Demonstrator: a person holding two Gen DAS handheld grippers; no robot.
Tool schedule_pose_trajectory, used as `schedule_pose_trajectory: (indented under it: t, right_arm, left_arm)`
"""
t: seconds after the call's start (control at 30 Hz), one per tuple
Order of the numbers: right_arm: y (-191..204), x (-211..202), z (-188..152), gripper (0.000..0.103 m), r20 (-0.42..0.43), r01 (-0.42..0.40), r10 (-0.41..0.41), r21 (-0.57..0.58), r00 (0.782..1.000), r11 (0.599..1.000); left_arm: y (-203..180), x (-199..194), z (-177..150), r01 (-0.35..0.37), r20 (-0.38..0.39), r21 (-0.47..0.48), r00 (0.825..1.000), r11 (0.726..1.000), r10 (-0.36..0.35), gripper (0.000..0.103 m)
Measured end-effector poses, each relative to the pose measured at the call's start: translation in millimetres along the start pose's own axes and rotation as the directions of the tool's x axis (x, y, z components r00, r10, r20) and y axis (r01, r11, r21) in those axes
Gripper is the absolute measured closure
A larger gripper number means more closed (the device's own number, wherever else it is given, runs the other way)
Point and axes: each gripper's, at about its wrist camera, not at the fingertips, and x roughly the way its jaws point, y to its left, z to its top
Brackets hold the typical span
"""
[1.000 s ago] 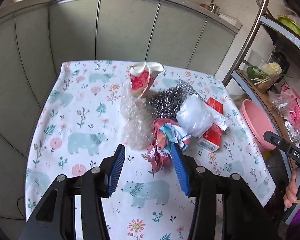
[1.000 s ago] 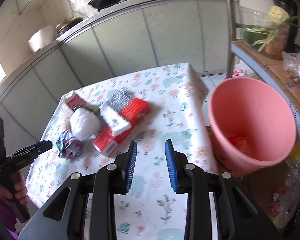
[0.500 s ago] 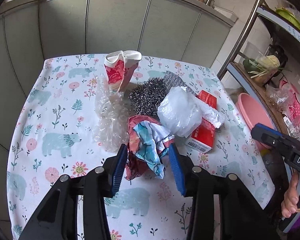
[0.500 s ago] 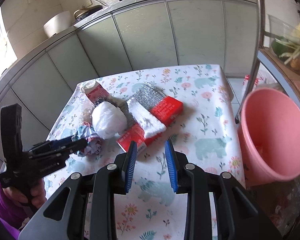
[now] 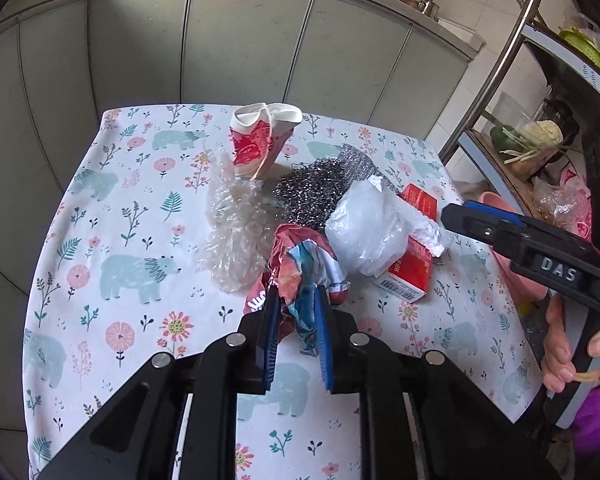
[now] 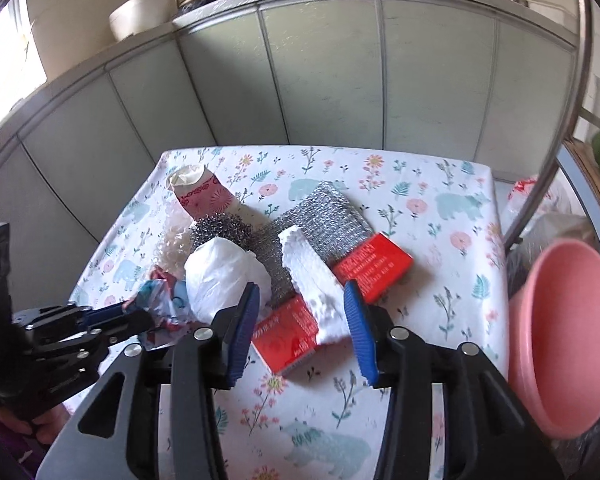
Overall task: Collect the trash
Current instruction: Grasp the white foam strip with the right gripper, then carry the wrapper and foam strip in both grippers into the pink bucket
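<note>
- On the floral-clothed worktop [image 5: 140, 208], the left tongs [image 5: 296, 322], just closed, are clamped on the crumpled red-and-blue wrapper [image 5: 300, 268]; a firm pinch should be kept before lifting.
- The right tongs [image 6: 300, 316], just widened and empty, are best centred over the white foam block [image 6: 312, 276].

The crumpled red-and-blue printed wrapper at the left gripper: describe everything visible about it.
The crumpled red-and-blue printed wrapper looks like thin glossy foil or plastic, crushed into a wad with white patches. It lies on the bear-print tablecloth, against the white plastic bag. The left gripper, just closing, pinches its near end.
</note>
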Motion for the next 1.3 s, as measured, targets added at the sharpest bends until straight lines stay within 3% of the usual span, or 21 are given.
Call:
schedule_pose_trajectory:
  t: [0.3, 0.5, 0.63, 0.77, 0.8, 1.3]
  right_arm:
    - [8.4, 34.6, 3.1, 0.058, -0.068, 0.054, -0.060, -0.077, 0.996, 0.996]
    - [10.7, 39.5, 1.7, 0.058, -0.049, 0.114, -0.118, -0.088, 0.992, 0.990]
    - [11.4, 36.4, 0.4, 0.086, -0.054, 0.110, -0.115, -0.086, 0.992, 0.990]
    - [13.3, 28.0, -3.5, 0.092, -0.051, 0.097, -0.101, -0.070, 0.994, 0.993]
    - [12.9, 25.1, -4.2, 0.099, -0.046, 0.091, -0.093, -0.060, 0.995, 0.994]
    - [10.9, -42.6, -25.7, 0.099, 0.060, 0.031, -0.034, 0.050, 0.998, 0.998]
  left_arm:
    - [10.4, -8.5, -6.1, -0.019, -0.001, -0.021, 1.000, 1.000, 0.019, 0.087]
    - [17.1, -15.8, -10.2, -0.035, 0.007, -0.038, 0.999, 0.999, 0.035, 0.087]
    - [20.4, -20.6, -12.3, -0.036, 0.018, -0.045, 0.999, 0.998, 0.037, 0.087]
    - [22.6, -25.2, -13.5, -0.033, 0.028, -0.051, 0.999, 0.998, 0.034, 0.087]
    - [23.0, -26.9, -13.9, -0.032, 0.033, -0.050, 0.999, 0.998, 0.034, 0.087]
    - [23.6, -40.1, -16.1, -0.018, 0.075, -0.045, 0.997, 0.999, 0.022, 0.088]
